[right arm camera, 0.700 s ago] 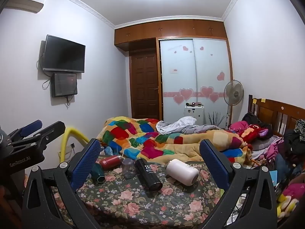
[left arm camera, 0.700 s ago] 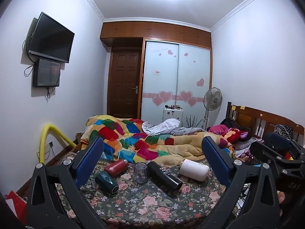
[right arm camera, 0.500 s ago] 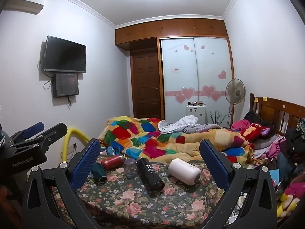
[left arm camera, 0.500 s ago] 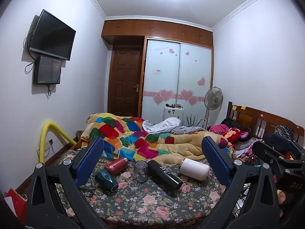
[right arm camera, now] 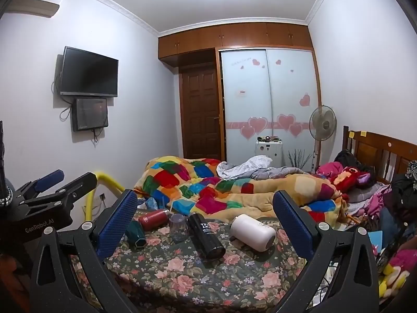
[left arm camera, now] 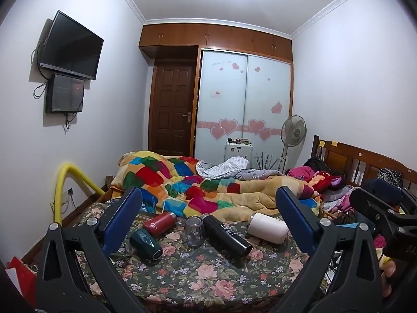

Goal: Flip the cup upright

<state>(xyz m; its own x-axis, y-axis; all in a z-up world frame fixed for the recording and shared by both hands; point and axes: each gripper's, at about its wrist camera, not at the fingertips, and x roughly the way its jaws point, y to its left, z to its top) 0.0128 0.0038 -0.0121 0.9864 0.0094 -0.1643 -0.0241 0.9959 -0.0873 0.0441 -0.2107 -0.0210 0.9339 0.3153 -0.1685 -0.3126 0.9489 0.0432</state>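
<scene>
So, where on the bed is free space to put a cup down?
The floral sheet is bare in front of the black bottle and white bottle. It is crowded between the green cup, red bottle and clear cup.

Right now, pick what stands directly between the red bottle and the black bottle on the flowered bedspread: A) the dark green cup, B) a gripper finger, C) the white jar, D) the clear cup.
D: the clear cup stands mouth down on the flowered bedspread, with the red bottle on its left and the black bottle on its right, both lying down.
</scene>
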